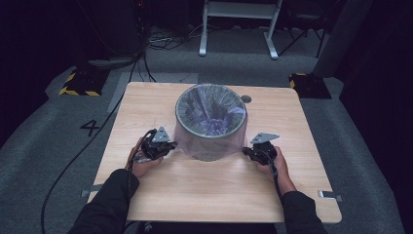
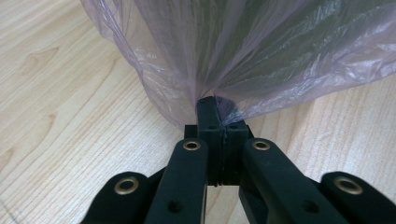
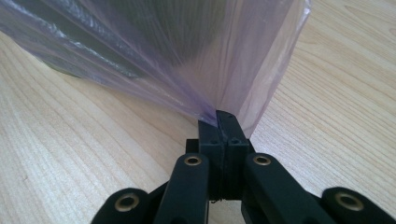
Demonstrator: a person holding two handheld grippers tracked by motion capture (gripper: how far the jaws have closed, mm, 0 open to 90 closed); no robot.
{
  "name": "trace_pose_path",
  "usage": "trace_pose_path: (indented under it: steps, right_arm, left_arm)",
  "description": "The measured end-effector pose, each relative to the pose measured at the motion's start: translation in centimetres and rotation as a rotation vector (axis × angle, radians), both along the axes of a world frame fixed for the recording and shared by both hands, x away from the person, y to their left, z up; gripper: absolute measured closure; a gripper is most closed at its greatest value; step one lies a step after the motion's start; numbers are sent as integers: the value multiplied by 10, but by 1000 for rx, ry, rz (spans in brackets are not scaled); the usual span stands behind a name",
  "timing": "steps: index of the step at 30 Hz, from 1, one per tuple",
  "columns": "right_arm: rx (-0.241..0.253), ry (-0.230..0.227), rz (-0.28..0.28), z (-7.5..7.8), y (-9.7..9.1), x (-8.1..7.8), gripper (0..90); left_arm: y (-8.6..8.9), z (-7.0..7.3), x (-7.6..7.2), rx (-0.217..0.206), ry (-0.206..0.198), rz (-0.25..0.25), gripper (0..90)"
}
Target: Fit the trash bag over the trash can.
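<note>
A round bin (image 1: 210, 122) stood mid-surface (image 1: 204, 195), a translucent purple liner (image 1: 229, 141) draped over its rim and down its sides. The left gripper (image 2: 211, 108) and right gripper (image 3: 223, 120) were each clamped tight on the liner's hem at opposite sides, low near the surface. The liner-fitting step looked nearly finished; next probably called for releasing evenly without dragging the film.

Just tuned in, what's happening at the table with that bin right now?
A person is fitting a thin purple bag over a round bin that stands mid-table. The bag lines the inside and is folded down over the outside. The left gripper and the right gripper each pinch the bag's hem low at opposite sides of the bin, jaws shut on the plastic, near the tabletop. The film fans out taut from each pinch.
</note>
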State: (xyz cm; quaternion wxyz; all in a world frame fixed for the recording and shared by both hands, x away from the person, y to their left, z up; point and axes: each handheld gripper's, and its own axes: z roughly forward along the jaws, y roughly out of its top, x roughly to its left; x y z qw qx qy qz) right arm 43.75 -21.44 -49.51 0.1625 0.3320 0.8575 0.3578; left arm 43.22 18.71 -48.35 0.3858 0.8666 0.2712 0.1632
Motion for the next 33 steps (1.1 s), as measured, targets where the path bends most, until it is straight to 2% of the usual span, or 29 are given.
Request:
trace_pose_path:
  steps: [3, 5, 7, 11, 13, 14, 16, 18, 20, 22, 23, 27, 33]
  right_arm:
    - [6, 4, -7, 0, -2, 0, 888]
    - [13, 7, -6, 0, -4, 0, 876]
    - [11, 6, -10, 0, -7, -1, 858]
    - [24, 8, -8, 0, -13, -2, 807]
    - [34, 6, -3, 1, -16, -3, 757]
    - [36, 6, -2, 2, -18, -3, 733]
    - [48, 7, -5, 3, -21, -4, 620]
    - [71, 10, 0, 5, -25, -5, 590]
    - [72, 1, -2, 7, -29, -7, 531]
    - [90, -3, 4, 9, -32, -8, 454]
    - [92, -5, 10, 10, -33, -9, 414]
    - [98, -12, 21, 15, -35, -14, 282]
    - [116, -12, 0, 18, -42, -20, 200]
  left_arm:
    - [3, 0, -1, 0, -4, 12, 810]
    - [6, 1, -3, -14, 0, 16, 767]
    - [8, 3, -5, -10, -8, 41, 662]
    - [16, 7, -11, -54, -3, 78, 453]
    - [20, 9, -13, -87, 30, 90, 308]
    - [22, 11, -14, -98, 35, 95, 261]
    - [27, 12, -17, -135, 57, 92, 199]
    - [30, 14, -22, -138, 36, 102, 179]
    - [32, 13, -27, -144, 41, 87, 173]
    - [32, 12, -30, -126, 43, 80, 158]
    - [32, 11, -31, -121, 58, 76, 156]
    - [32, 7, -38, -96, 52, 78, 156]
    - [29, 0, -49, -38, 59, 79, 157]
